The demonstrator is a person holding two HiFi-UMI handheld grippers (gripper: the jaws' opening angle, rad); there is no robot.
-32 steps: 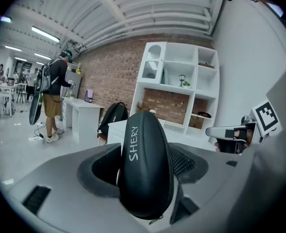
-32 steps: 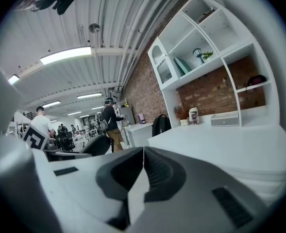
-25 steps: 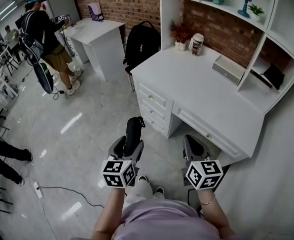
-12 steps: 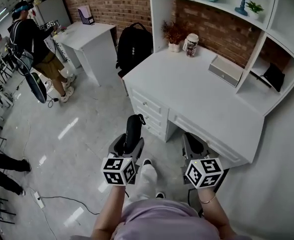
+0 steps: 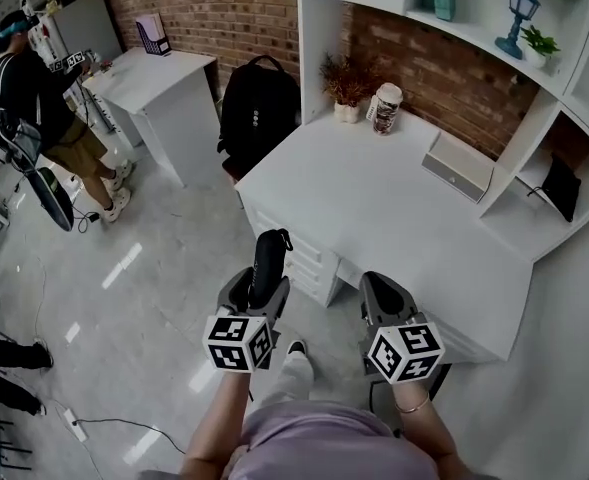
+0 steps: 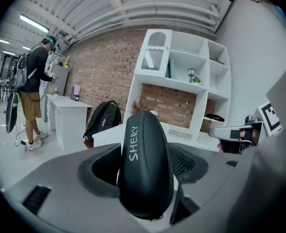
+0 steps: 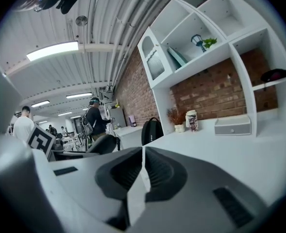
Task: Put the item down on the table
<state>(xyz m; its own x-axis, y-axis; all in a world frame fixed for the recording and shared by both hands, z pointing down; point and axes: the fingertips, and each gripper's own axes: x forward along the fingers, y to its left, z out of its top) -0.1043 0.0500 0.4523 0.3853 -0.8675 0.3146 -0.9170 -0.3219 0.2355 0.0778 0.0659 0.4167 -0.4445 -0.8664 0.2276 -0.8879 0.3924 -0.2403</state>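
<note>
A black hard case (image 5: 267,260) with "SHERY" printed on it (image 6: 145,161) stands between the jaws of my left gripper (image 5: 255,293), which is shut on it. It hangs over the floor just short of the front edge of the white desk (image 5: 394,208). My right gripper (image 5: 386,303) is level with it, over the desk's front edge, its jaws pressed together with nothing in them (image 7: 142,171). The desk top (image 7: 240,152) stretches ahead of both grippers.
At the desk's back stand a small plant pot (image 5: 347,90), a patterned cup (image 5: 385,107) and a grey flat box (image 5: 459,165), under white shelves (image 5: 534,88). A black backpack (image 5: 257,108) leans by the desk's left end. A person (image 5: 39,98) stands at a second white table (image 5: 159,83).
The desk has come closer and lower in the head view as I walk toward it. Both grippers keep their pose and the case stays gripped.
</note>
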